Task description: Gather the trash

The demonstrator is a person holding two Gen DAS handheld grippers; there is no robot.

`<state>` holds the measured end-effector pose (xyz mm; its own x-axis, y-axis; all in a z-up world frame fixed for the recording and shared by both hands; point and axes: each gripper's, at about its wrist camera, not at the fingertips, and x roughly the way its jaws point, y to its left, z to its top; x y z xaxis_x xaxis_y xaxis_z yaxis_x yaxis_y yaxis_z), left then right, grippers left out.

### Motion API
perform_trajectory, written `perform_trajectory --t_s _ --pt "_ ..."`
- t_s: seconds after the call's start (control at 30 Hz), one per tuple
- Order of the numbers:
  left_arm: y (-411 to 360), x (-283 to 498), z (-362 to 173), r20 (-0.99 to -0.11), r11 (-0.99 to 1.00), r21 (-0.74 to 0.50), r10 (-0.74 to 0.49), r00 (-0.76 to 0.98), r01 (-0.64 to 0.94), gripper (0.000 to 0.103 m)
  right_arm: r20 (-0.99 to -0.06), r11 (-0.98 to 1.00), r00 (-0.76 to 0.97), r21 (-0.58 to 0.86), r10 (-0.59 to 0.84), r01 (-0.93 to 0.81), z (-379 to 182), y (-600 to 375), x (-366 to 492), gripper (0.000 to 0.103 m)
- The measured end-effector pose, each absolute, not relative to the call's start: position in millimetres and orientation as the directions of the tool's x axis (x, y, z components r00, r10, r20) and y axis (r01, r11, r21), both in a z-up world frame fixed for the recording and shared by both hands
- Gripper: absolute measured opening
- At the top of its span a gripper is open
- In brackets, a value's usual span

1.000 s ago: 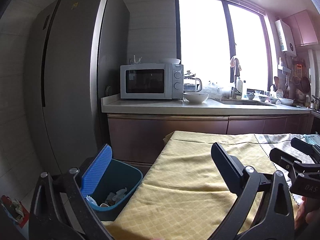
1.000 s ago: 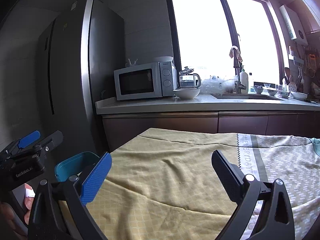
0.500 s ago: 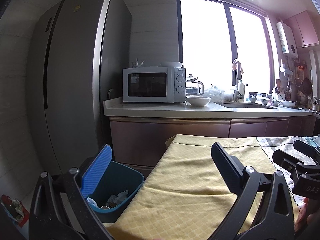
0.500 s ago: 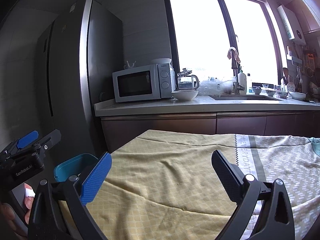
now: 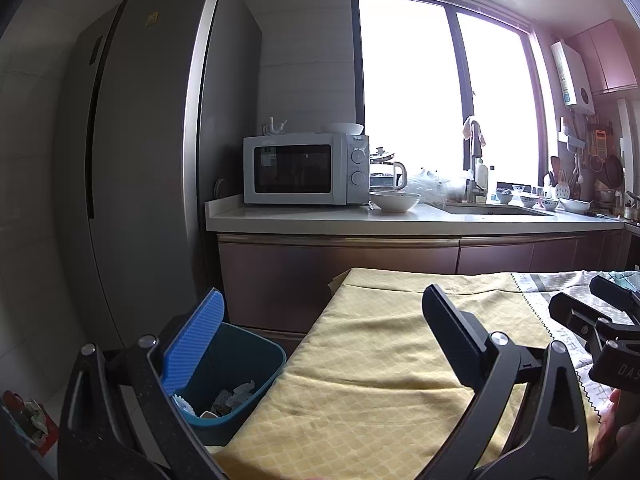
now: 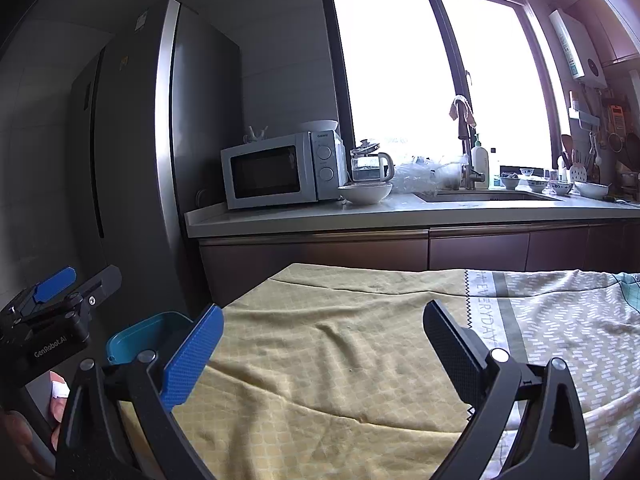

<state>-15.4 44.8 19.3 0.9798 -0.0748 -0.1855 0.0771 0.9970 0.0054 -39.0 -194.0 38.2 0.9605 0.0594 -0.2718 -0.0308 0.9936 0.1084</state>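
Table top: yellow cloth (image 6: 340, 360) lies wrinkled but bare across its whole near stretch; nothing stands on it between the two grippers.
Left gripper (image 5: 320, 344): jaws wide apart, gap between them unblocked, held above the cloth's left edge.
Right gripper (image 6: 324, 344): jaws wide apart, over mid-cloth, gap unblocked.
Bin (image 5: 256, 364): just beside the table's left edge, mouth open upward, crumpled paper (image 5: 236, 394) low inside; room above it.
Left flank: fridge (image 5: 152, 160) stands close behind the bin.
Far side: cabinet front (image 6: 320, 256) and counter (image 6: 400, 210) wall off the table's far edge.
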Motion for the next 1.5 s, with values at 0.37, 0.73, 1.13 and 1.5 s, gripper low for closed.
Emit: perform_trajectory --t_s 0.37,0.73,1.13,1.5 --pt "43.6 -13.4 18.6 -0.183 0.997 0.005 -0.075 0.98 0.077 0.098 -0.272 0.993 0.96 0.11 0.059 -0.03 37.8 -194.9 -38.8 0.097" --pt "42.5 -11.7 18.9 -0.186 0.997 0.003 -0.077 0.98 0.079 0.098 -0.276 0.993 0.96 0.114 0.048 -0.017 36.4 -196.5 -37.9 0.097" --pt "40.0 -8.7 18.3 -0.193 0.996 0.001 -0.084 0.978 0.086 0.098 -0.281 0.993 0.959 0.118 0.049 -0.017 37.1 -199.5 -37.0 0.097" --pt "40.3 -6.9 17.0 -0.191 0.997 0.001 -0.077 0.979 0.078 0.098 -0.279 0.993 0.959 0.117 0.047 -0.014 37.2 -199.7 -36.1 0.097"
